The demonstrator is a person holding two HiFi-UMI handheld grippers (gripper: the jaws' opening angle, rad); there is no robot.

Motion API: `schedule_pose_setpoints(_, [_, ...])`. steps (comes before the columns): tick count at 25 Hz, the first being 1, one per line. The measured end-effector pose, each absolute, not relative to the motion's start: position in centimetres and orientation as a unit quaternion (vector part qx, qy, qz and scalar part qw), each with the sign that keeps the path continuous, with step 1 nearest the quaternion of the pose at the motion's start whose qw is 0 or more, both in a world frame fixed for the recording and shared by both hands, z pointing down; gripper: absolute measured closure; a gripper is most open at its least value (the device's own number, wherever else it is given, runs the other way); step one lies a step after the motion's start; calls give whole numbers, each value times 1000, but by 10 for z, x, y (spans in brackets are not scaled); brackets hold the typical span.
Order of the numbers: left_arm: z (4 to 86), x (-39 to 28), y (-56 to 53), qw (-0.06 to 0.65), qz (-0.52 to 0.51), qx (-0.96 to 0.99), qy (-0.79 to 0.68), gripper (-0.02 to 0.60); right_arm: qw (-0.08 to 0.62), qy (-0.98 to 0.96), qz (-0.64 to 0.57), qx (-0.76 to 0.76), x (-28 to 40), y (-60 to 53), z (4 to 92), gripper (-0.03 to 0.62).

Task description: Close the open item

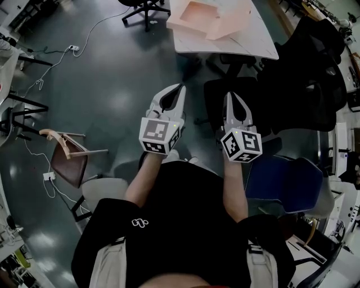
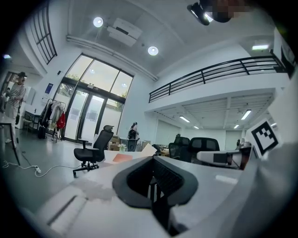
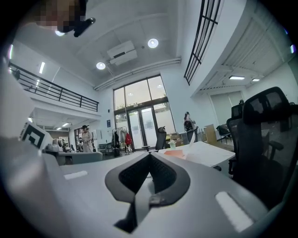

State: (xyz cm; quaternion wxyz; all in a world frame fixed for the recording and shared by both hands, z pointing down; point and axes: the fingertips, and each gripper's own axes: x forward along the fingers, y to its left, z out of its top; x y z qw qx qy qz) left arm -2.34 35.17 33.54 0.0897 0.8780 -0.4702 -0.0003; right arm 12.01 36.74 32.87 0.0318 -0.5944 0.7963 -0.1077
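— Both tools are clenched and empty, yes?

— Yes. The left gripper (image 1: 180, 86) has its jaws pressed tip to tip with nothing between them, and the right gripper (image 1: 232, 94) is the same. Each gripper view shows only the room past the closed tips.

— And where is the thing to close?

— The pink box (image 1: 196, 13) lies open on the white table (image 1: 250, 44), at the far side of the scene. Its lid (image 1: 229, 23) is turned away to the right of the tray. The grippers are well apart from it, held in front of the body.

— So which step is this?

— I judge it is the very beginning, the approach, with nothing touched yet. The next move calls for walking to the table and bringing one tool behind the lid to swing it over. The other tool could perhaps steady the tray. Closed jaws can push a lid, but to pinch its edge they must open first.

— Is there room to go?

— Ahead on the left, the dark floor (image 1: 112, 95) looks free. On the right, black office chairs (image 1: 306, 79) crowd the near side of the table, so an approach from the near left seems easier to me. A blue chair (image 1: 284, 183) stands just beside the person at right and a brown chair (image 1: 70, 160) is near at left. Cables (image 1: 35, 84) lie on the floor farther left, so the feet should keep away from them. The box sits close to the table's left edge, so a hard sideways push could slide it off.
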Motion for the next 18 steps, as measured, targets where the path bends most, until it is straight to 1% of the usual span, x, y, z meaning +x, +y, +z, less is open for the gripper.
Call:
schedule_pose_setpoints(6, [347, -42, 345, 107, 0, 874, -474, 581, 21, 797, -106, -594, 103, 363, 334, 594])
schedule_pose_setpoints(11, [352, -40, 334, 112, -1, 877, -468, 581, 21, 788, -115, -604, 110, 349, 340, 594])
schedule_pose_setpoints(18, [357, -37, 292, 110, -2, 876, -470, 581, 23, 790, -111, -603, 115, 305, 347, 594])
